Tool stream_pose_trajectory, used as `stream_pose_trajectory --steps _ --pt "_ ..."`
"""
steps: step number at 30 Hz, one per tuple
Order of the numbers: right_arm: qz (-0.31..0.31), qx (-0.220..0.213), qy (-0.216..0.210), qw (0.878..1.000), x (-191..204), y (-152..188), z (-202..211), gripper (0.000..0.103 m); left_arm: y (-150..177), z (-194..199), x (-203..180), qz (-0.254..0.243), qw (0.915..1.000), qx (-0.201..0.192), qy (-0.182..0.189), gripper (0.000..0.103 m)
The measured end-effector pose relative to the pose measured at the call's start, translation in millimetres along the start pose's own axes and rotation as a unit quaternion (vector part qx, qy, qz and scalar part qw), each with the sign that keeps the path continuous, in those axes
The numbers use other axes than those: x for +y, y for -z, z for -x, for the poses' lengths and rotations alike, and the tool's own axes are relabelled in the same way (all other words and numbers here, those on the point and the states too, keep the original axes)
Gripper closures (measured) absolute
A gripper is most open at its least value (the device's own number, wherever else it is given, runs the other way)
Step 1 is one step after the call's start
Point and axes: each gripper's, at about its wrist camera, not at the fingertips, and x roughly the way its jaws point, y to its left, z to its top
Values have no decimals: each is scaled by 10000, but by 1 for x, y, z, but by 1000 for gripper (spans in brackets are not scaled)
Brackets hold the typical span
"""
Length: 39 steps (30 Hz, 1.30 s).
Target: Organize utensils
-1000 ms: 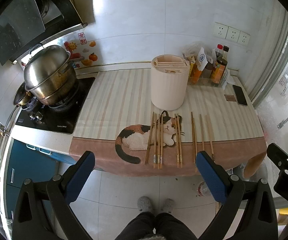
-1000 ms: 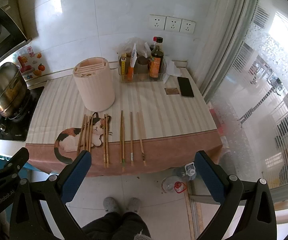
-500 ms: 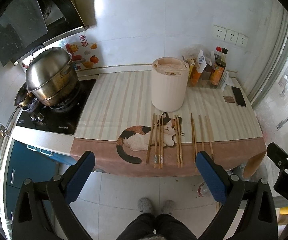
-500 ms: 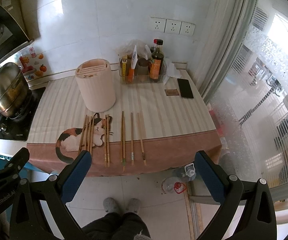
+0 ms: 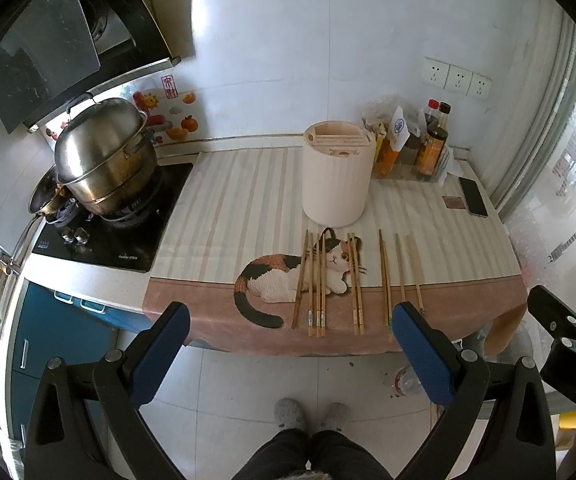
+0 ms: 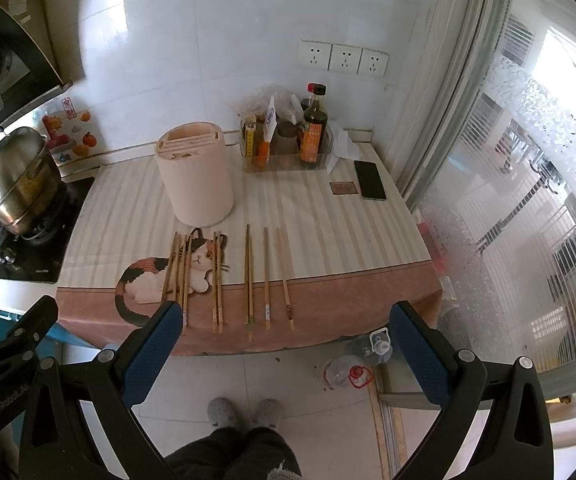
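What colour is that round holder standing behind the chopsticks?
The utensil holder is a pale pinkish cream, plain with no pattern; it shows best in the right wrist view.

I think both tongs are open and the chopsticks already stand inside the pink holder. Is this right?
Not quite. Both the left tongs and right tongs are open, but the chopsticks lie flat on the cat mat, in front of the pink holder. The right wrist view shows it.

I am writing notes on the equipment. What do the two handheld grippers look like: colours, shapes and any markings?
The left gripper and the right gripper look alike: black angular frames with silver screws, and two blue textured pads on the jaws. Pale lettering on each black body is only partly readable. No cables or sleeves are visible.
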Motion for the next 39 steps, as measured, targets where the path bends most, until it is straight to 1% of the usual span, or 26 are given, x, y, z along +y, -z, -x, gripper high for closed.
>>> stream_pose_trajectory --steps 15,28,33,39 --pt "-5 -122 -27 9999 1 4 9 0 3 6 0 3 9999 -118 9 0" --pt "-2 -167 -33 9999 3 -1 10 0 -3 8 0 13 9999 -148 16 0" --pt "7 -165 -35 9999 6 -6 8 0 0 8 -1 13 9999 -152 11 0" --pt "-7 -126 -26 9999 13 -11 3 0 -13 1 3 21 9999 -84 60 0"
